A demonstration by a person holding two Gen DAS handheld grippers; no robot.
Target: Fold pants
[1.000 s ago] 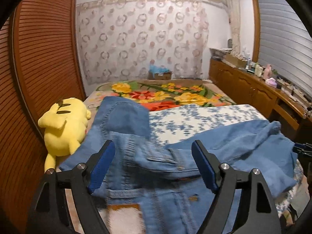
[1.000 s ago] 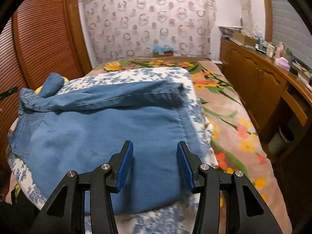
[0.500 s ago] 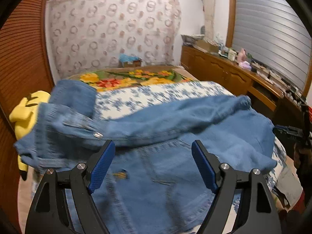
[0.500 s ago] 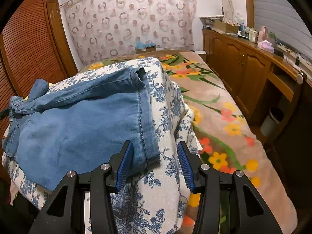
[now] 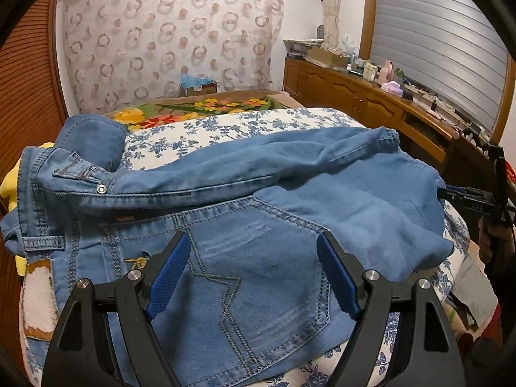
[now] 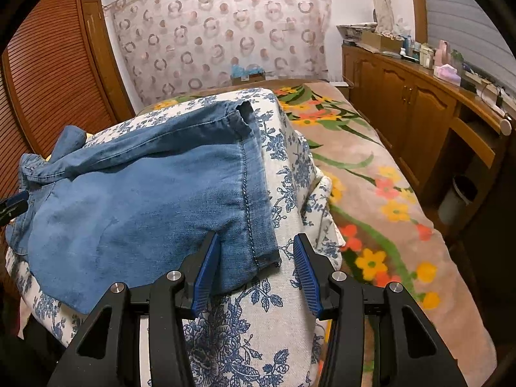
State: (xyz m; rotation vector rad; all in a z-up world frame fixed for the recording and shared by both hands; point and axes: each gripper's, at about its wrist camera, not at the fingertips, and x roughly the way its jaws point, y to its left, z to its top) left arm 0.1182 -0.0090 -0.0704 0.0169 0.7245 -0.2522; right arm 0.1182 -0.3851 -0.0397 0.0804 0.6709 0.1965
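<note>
Blue jeans [image 5: 290, 200] lie across a white cushion with blue flowers [image 5: 225, 129]; one leg is folded over along the far side and the waistband [image 5: 42, 193] is at the left. My left gripper [image 5: 253, 242] hovers open over the back pocket [image 5: 258, 283], with nothing pinched. In the right wrist view the same jeans [image 6: 145, 200] end in a leg hem [image 6: 254, 213]. My right gripper [image 6: 255, 238] stands open, and the hem's near corner lies between its fingers, unpressed. The right gripper [image 5: 474, 200] also shows at the left wrist view's right edge.
A yellow plush toy [image 5: 8, 187] peeks out left of the waistband. A flowered blanket [image 6: 371, 193] covers the bed to the right. A wooden cabinet [image 6: 419, 106] with clutter lines the right wall; slatted wooden doors [image 6: 48, 80] stand at the left.
The left gripper has swung right and down, from the waistband to over the back pocket. The right gripper's view has shifted from mid-leg to the hem corner. Neither gripper's opening has changed.
</note>
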